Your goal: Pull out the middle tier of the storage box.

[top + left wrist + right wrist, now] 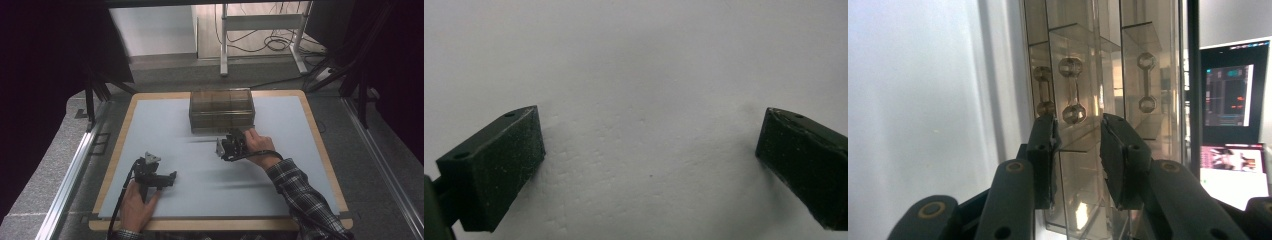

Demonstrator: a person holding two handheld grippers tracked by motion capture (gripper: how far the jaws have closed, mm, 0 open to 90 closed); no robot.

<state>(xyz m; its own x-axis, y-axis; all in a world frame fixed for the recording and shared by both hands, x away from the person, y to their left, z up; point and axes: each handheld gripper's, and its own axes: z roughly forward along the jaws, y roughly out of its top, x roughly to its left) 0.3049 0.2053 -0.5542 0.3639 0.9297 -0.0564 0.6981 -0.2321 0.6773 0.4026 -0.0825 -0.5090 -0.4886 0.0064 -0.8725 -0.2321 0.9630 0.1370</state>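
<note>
Nearest the person, the left gripper [172, 176] rests low over the bare worktop [280, 165], its jaws wide apart with nothing between them. Farther out, the right gripper [1077, 150] has its jaws a little apart around the front edge of a drawer of the smoky clear drawer box [221, 110], not visibly pressing it; its dumbbell-shaped handle [1071, 90] sits just beyond the tips

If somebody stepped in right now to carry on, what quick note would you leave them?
Left gripper: open, holding nothing, low over the grey mat near the front.
Right gripper: at the front of the clear drawer box, jaws a little apart either side of a drawer handle, no firm grip visible.
Done: right gripper brought to the box.
Left: whether the drawer still needs moving can't be judged from here.
</note>
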